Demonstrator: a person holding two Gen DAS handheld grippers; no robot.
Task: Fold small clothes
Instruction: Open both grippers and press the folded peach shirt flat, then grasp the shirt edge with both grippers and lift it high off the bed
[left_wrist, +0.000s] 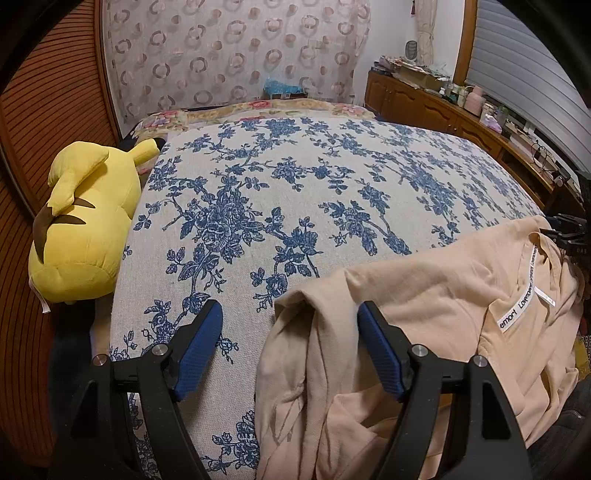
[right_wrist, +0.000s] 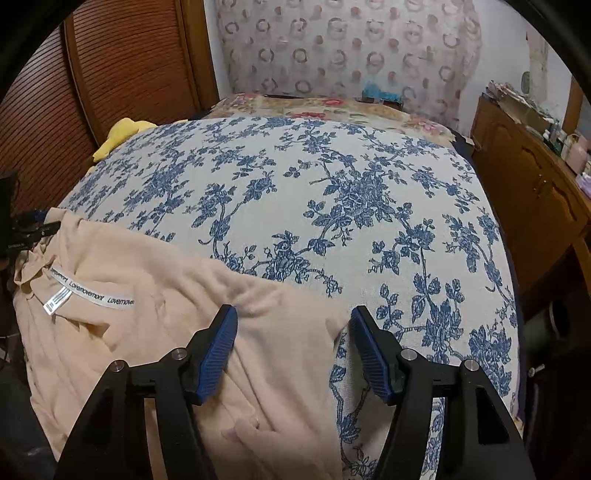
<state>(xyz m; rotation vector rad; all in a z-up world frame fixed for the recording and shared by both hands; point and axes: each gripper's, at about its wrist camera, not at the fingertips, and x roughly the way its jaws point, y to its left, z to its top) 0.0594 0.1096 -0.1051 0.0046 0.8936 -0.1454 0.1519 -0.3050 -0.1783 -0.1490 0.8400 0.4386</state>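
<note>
The peach shirt (left_wrist: 424, 332) lies crumpled at the near edge of the bed, soft matte knit, its neckline turned up so a white woven band with black lettering (left_wrist: 517, 306) shows, a small white size tag beside it; one bunched sleeve (left_wrist: 303, 354) of it hangs in loose vertical folds between the pads of my left gripper (left_wrist: 290, 325), whose ribbed blue pads (left_wrist: 199, 347) stand well apart and press on nothing; my right gripper (right_wrist: 293, 332) hovers over the shirt's other edge (right_wrist: 288, 332), its jaws likewise spread, the left pad over the cloth and the right pad (right_wrist: 373, 358) over the bedspread, neither gripping; no earlier view tells me more than that. Beneath and beyond both grippers stretches the bedspread (left_wrist: 295, 177), a coarse cream weave printed with blue roses and trailing leaves; far past it runs a flowered pillow strip (left_wrist: 258, 109) and a sheer curtain with ring patterns (left_wrist: 229, 48); to the left of my left gripper slumps a plump yellow plush toy (left_wrist: 88, 221) with brown stripes, against a slatted wooden door (left_wrist: 48, 110); to the right of my right gripper stands a glossy wooden cabinet (right_wrist: 532, 177), its top cluttered with small things.
</note>
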